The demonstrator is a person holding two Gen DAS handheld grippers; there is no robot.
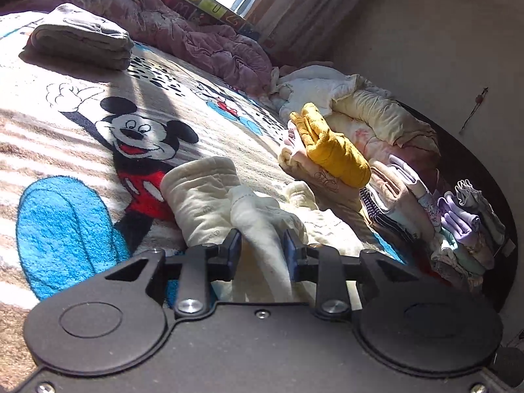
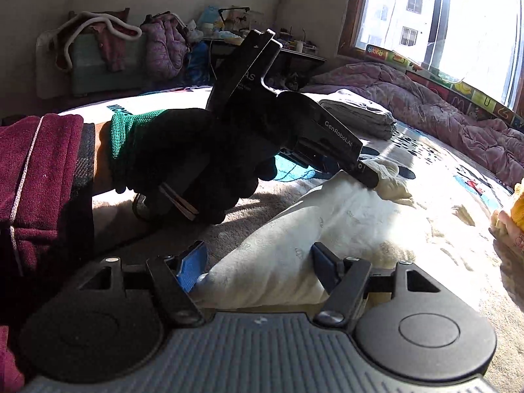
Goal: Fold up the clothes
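A cream garment (image 1: 199,196) lies bunched on the Mickey Mouse blanket (image 1: 65,150) that covers the bed. My left gripper (image 1: 262,249) is open, and a raised fold of that garment runs between its jaws without being pinched. In the right wrist view the cream garment (image 2: 327,222) spreads wide, and its near end fills the gap of my right gripper (image 2: 258,262), which stands open around it. A black-gloved hand (image 2: 183,163) with a green cuff holds the left gripper (image 2: 370,177), whose tip rests at the garment's far end.
A folded grey garment (image 1: 82,37) sits far back on the bed beside a rumpled pink quilt (image 1: 203,36). At the right lie a mustard garment (image 1: 330,150), a rolled cream quilt (image 1: 376,114) and rows of folded clothes (image 1: 425,203). A window (image 2: 442,16) lights the bed.
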